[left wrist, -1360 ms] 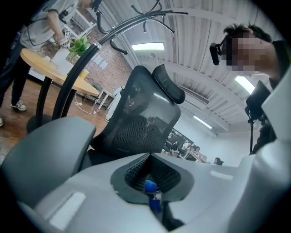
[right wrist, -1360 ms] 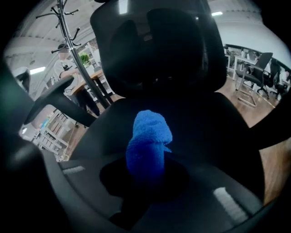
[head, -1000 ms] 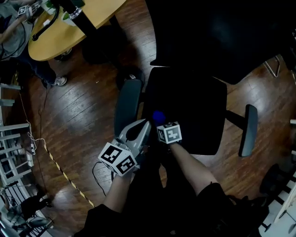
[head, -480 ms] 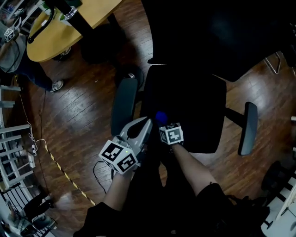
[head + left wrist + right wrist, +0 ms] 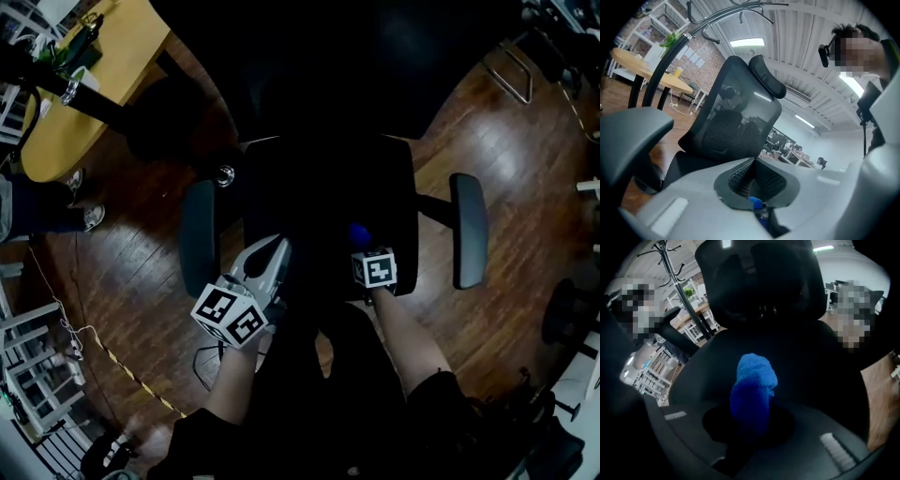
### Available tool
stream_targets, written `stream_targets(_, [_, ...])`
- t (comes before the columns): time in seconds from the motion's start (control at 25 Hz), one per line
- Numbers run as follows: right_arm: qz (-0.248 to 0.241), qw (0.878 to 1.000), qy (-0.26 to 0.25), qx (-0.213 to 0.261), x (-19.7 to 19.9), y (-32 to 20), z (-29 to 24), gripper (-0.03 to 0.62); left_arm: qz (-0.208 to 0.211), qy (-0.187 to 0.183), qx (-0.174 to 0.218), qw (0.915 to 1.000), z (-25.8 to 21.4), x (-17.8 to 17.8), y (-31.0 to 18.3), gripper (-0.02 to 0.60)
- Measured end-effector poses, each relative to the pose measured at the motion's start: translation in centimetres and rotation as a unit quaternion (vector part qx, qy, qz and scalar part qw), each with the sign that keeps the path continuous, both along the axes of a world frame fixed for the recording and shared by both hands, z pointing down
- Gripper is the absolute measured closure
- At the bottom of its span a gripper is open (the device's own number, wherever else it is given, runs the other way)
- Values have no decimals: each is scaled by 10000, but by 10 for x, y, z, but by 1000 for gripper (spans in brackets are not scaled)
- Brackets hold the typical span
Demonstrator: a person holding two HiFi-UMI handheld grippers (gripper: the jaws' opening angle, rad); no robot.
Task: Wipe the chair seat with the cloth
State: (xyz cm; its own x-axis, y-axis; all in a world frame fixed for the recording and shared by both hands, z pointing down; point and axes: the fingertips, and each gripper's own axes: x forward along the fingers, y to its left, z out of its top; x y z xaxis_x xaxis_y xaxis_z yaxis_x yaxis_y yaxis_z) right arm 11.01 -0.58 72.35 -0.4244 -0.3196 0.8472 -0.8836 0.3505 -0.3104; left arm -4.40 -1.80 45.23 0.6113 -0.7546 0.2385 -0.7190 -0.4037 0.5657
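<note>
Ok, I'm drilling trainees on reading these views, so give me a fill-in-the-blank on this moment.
The cloth is ___ in colour.
The ___ gripper's fingers are shut on it.
It is over the ___ of the black chair.
The left gripper holds ___.
Missing words: blue, right, seat, nothing.

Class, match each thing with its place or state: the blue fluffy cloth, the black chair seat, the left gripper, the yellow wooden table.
Things:
1. blue fluffy cloth
2. black chair seat
3. left gripper
4. yellow wooden table

Places and states:
A. top left of the head view
B. jaws together, holding nothing
C. clamped in the right gripper
D. between two grey armrests

Pairs: 1-C, 2-D, 3-B, 4-A
</note>
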Motion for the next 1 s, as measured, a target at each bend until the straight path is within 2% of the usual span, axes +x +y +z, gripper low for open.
stream_targets(0.2, [262,9987,355,263,67,-10,-14,554,166,4,13,9999,-3,21,-5,578])
stream_targets(0.4, [268,9987,324,277,78,-8,-10,555,217,-6,-28,9998,0,26,-3,578])
stream_targets(0.56, [469,9975,410,336,80,-17,-16,554,138,73,-74,9999,-2,21,-3,578])
stream_targets(0.84, [476,9970,36,602,29,-98,-33,554,116,157,-170,9997,6,6,-8,578])
stream_targets(1.0, [40,9972,-147,738,-33,-146,-46,554,158,246,-141,9995,4,2,-19,578])
